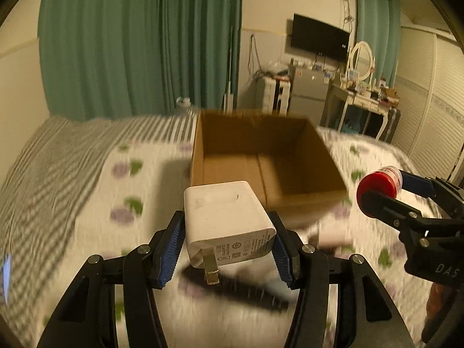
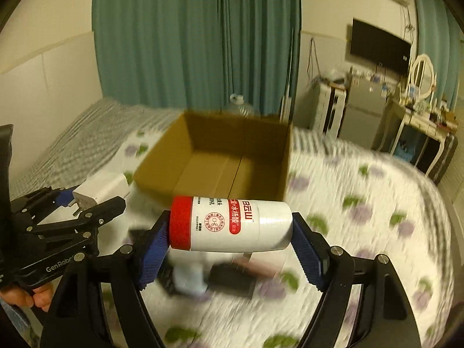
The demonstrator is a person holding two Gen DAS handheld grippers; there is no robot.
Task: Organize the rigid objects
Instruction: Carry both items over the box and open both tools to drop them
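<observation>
Left gripper: the left gripper (image 1: 229,242) was clenched on a white charger (image 1: 227,223), one blue pad on each side of it.
Charger: it hung in the air above the bed (image 1: 87,188), with its metal prongs pointing down and toward the camera. It sat just in front of the box.
Right gripper: the right gripper (image 2: 232,246) was grasping a white bottle (image 2: 232,224) by its two ends.
Bottle: it lay sideways between the pads, with its red cap (image 2: 180,222) at the left pad and its flat bottom at the right pad. It had red writing on the side. It was also up in the air, near the front of the box.
Box: a brown cardboard box (image 1: 261,156) stood open on the bed, past both grippers. I saw nothing inside it.
Bed: it had a white cover with purple and green spots, and a gray striped part farther back.
Things under the grippers: some dark and pale things (image 2: 220,275) lay on the bed below the bottle, but they were too blurry to name.
Room: green curtains (image 1: 139,43) hung behind the bed.
</observation>
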